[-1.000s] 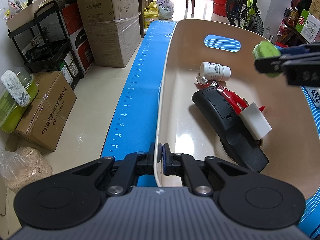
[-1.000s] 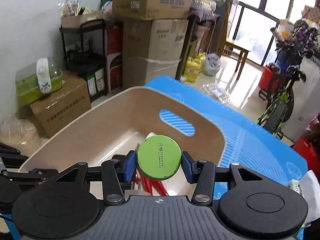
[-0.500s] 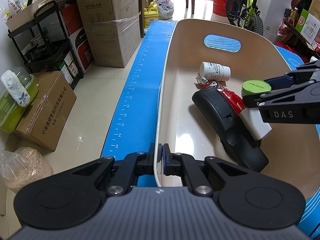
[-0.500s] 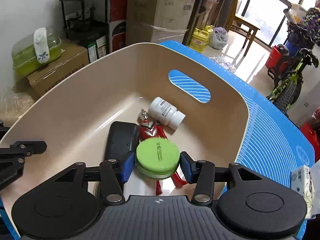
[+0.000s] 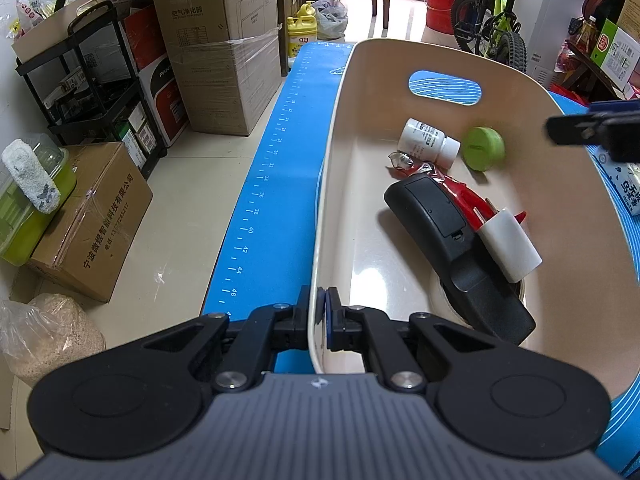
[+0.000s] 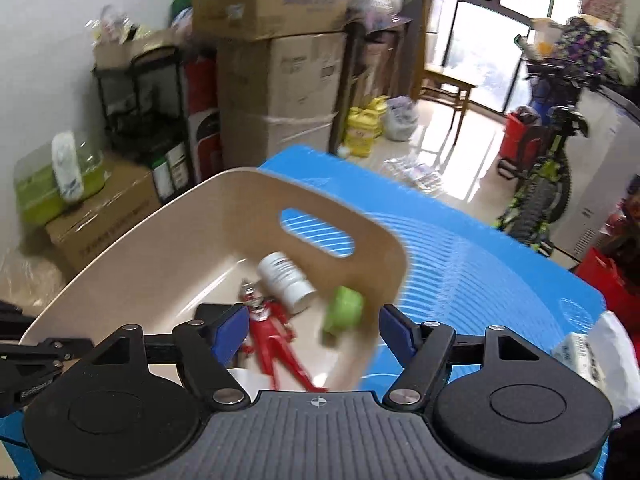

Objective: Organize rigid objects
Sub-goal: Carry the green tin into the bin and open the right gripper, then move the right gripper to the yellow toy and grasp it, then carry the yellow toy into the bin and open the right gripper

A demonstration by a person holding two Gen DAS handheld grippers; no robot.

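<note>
A beige basket (image 5: 572, 264) (image 6: 168, 240) stands on a blue mat (image 5: 260, 208) (image 6: 480, 272). In it lie a green round tin (image 5: 483, 153) (image 6: 343, 313), a white pill bottle (image 5: 428, 142) (image 6: 286, 280), a red toy figure (image 5: 460, 196) (image 6: 272, 340), a black device (image 5: 448, 248) and a white block (image 5: 510, 246). My left gripper (image 5: 319, 316) is shut on the basket's near rim. My right gripper (image 6: 312, 330) is open and empty above the basket's right side; it shows at the right edge of the left wrist view (image 5: 592, 130).
Cardboard boxes (image 5: 216, 64) and a black shelf rack (image 5: 92, 92) stand on the floor to the left. A tissue pack (image 5: 628, 184) (image 6: 592, 356) lies on the mat right of the basket. A bicycle (image 5: 496, 36) stands at the back.
My right gripper lowered the green tin into the basket, opened and let it go, then drew back up and to the right. The tin now lies by the white bottle. The left gripper stayed put.
</note>
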